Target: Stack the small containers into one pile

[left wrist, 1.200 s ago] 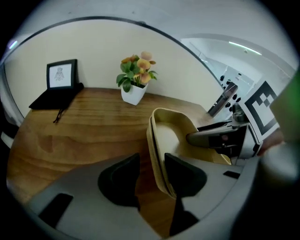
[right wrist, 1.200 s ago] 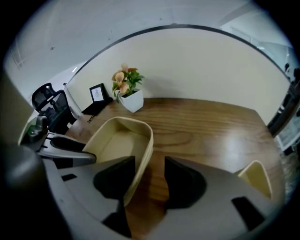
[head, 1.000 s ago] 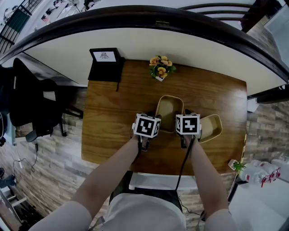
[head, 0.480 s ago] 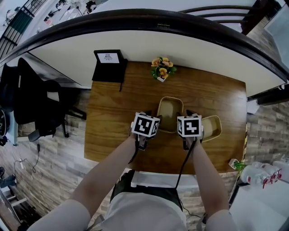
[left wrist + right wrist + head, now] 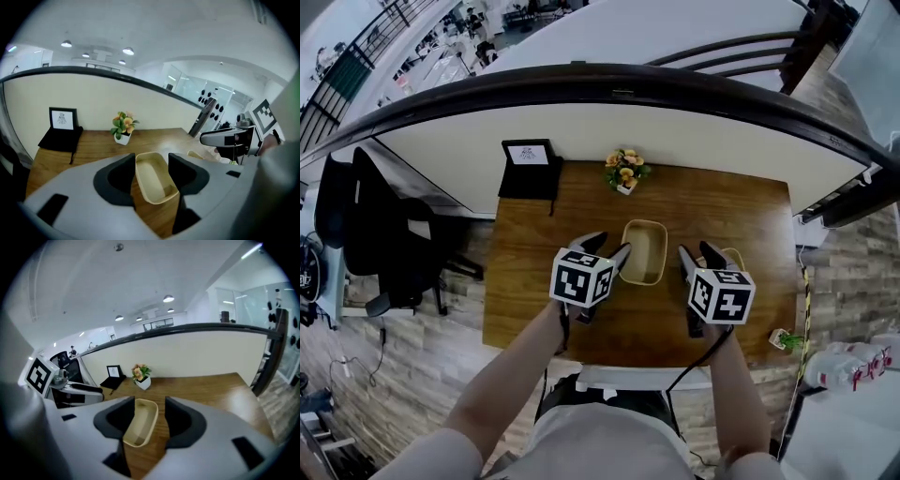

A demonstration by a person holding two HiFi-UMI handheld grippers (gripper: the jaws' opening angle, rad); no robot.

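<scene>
Both grippers are up off the table versus a second ago: their marker cubes sit bigger and closer to the lens in the head view. On the left gripper [image 5: 606,249] the jaws have just been opening. They now stand apart with nothing clamped. The oblong tan plastic container [image 5: 643,251] shows through the gap in the left gripper view, but it lies down on the brown wooden table [image 5: 520,272], no contact. On the right gripper [image 5: 698,255] the jaws are also apart and empty; the same container lines up between them in its view, well below.

That container sits at frame centre of the head view. The second tan container [image 5: 733,256] is to its right, mostly hidden behind the right gripper and apart from the first, so not stacked.

Also in frame:
- small white pot of orange flowers [image 5: 625,172], upper centre at the table's far edge
- black framed picture stand [image 5: 529,157], table's upper left corner
- black office chair [image 5: 389,244], far left
</scene>
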